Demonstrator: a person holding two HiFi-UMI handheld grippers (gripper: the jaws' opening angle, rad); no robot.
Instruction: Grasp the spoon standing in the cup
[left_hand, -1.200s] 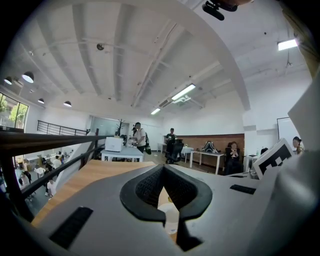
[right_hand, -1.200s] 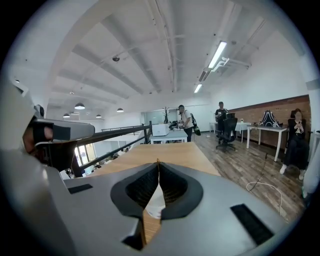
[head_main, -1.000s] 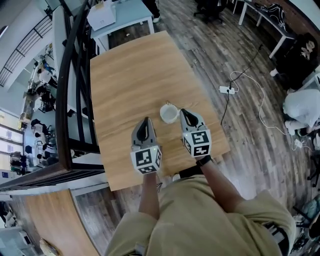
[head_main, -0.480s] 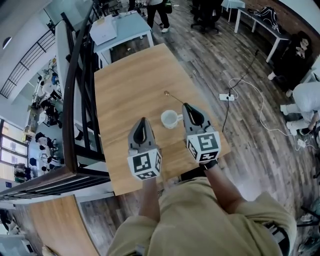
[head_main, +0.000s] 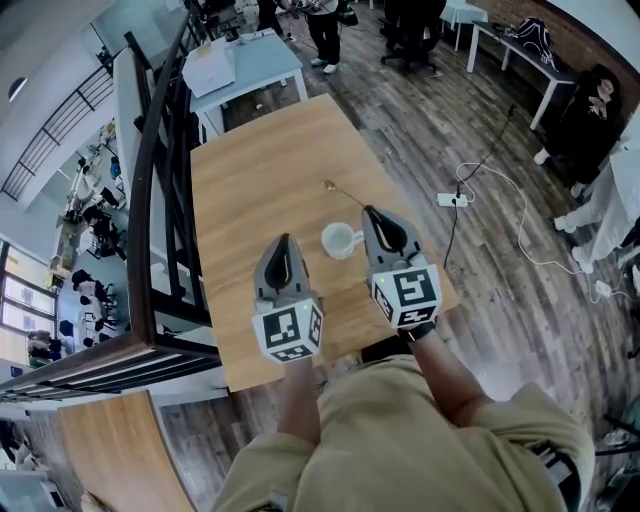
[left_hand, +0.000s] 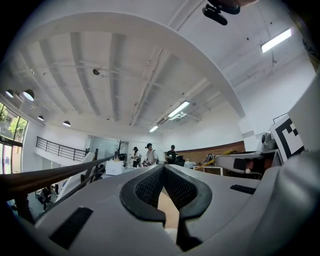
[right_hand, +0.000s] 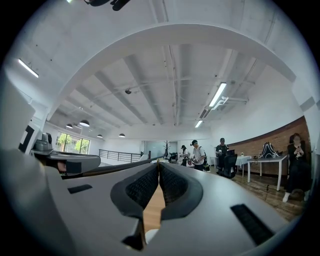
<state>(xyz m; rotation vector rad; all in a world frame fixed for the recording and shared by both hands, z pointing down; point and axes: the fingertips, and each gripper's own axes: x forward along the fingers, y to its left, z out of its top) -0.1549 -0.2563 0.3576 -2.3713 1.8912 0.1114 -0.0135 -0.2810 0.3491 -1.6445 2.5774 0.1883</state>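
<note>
The thin golden metal spoon (head_main: 345, 195) is clamped at one end by the clenched jaws of the right gripper (head_main: 368, 210). It is held out over the light wooden counter (head_main: 250, 170), outside the white ceramic cup (head_main: 338, 240) (just beside that gripper). The left gripper (head_main: 287, 242) is held nearby, jaws pressed together on nothing.

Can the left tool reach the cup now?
Probably yes: the cup stands on the table just right of the left tool, nothing between them; its shut jaws would need opening.
</note>
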